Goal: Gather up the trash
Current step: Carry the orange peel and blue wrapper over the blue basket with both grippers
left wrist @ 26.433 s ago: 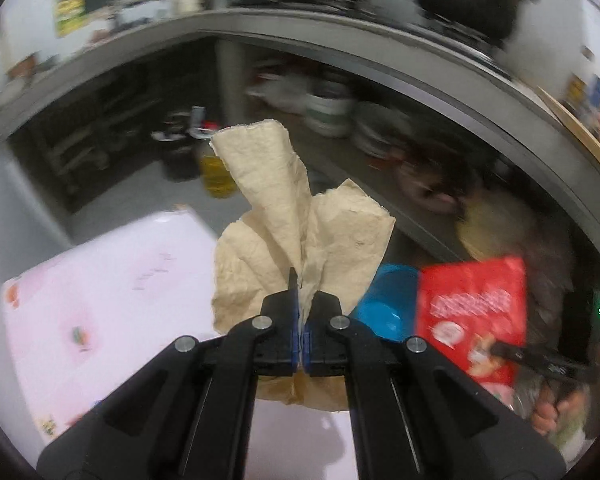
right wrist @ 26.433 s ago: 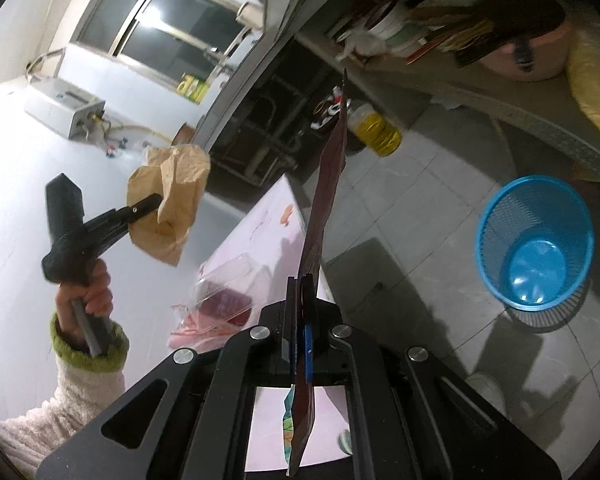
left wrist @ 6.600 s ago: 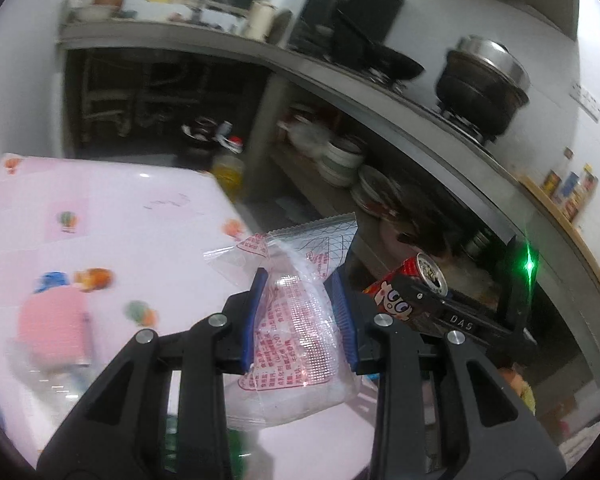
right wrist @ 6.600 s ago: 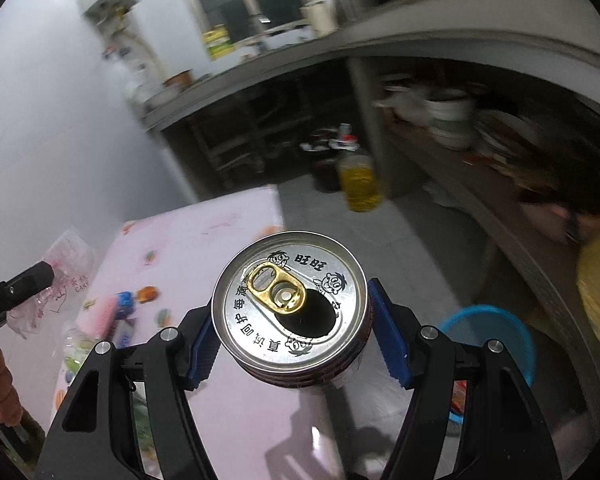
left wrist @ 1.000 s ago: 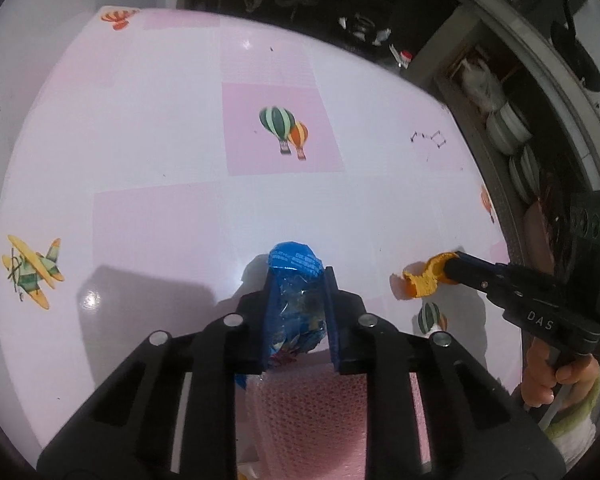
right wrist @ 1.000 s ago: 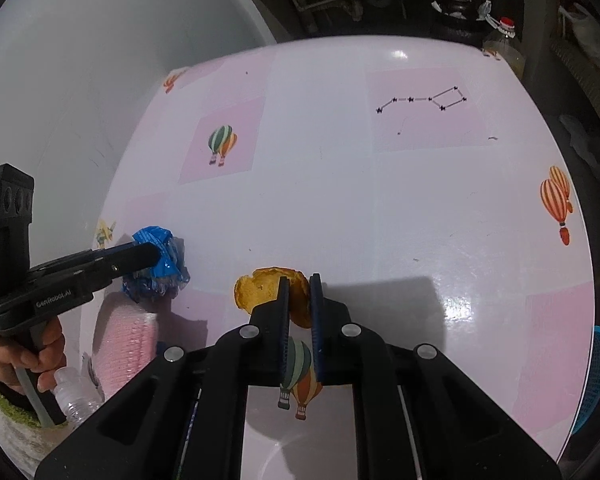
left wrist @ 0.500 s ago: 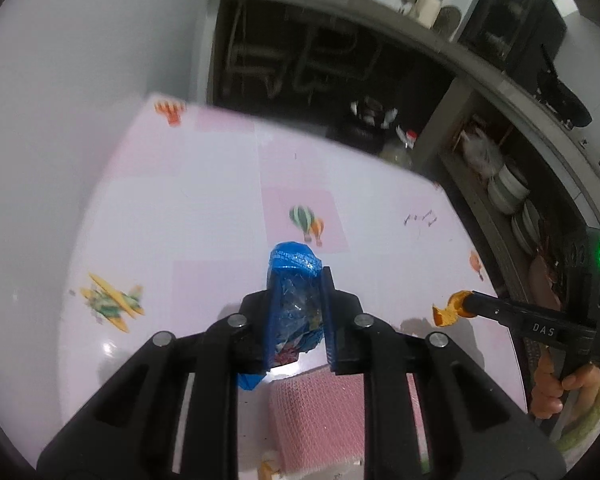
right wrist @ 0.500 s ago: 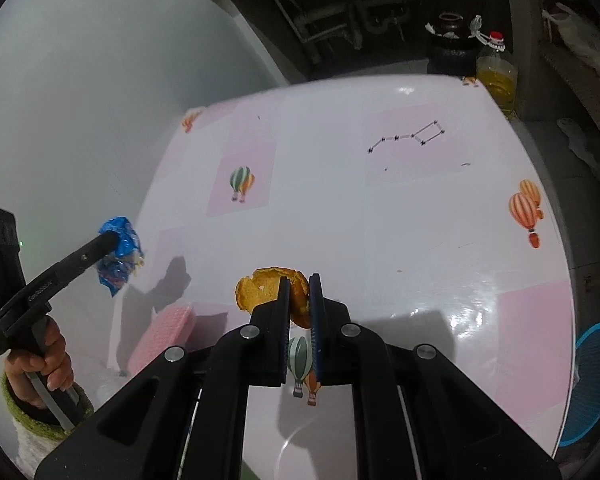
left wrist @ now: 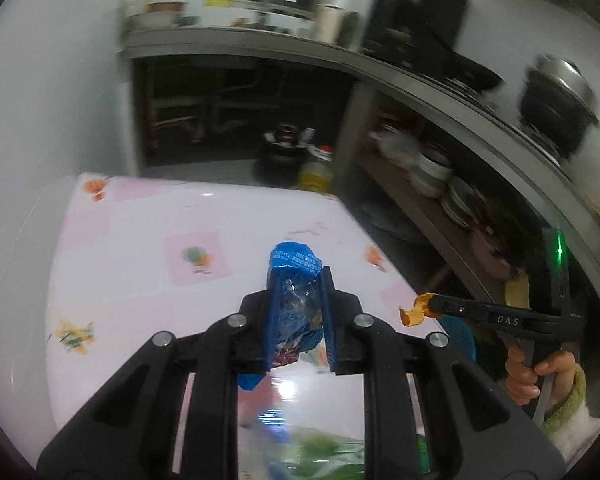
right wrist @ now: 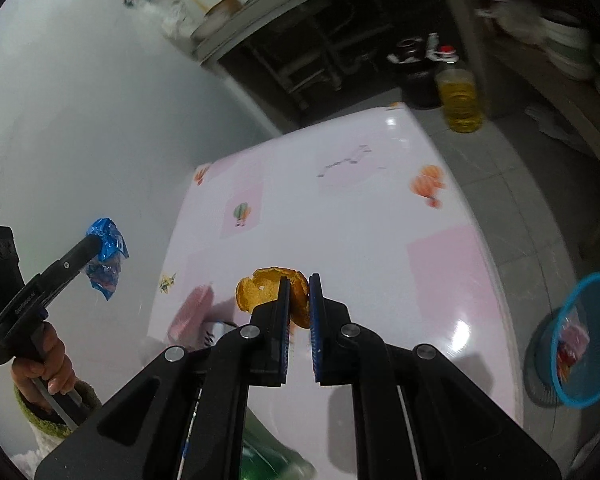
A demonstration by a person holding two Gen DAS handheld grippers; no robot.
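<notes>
Two items held above bench (right wrist: 380,240) | left hand-held gripper (left wrist: 298,312) clenched on wrapper (left wrist: 294,280) | right hand-held gripper (right wrist: 298,312) clenched on peel (right wrist: 260,290) | bin (right wrist: 580,344) on floor, right of bench | grips to be kept until items are carried over bin mouth, then released.

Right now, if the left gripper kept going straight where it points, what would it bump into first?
Probably the pink table. The left gripper, holding a blue wrapper, tilts down toward its bare top; depth is hard to judge.
</notes>
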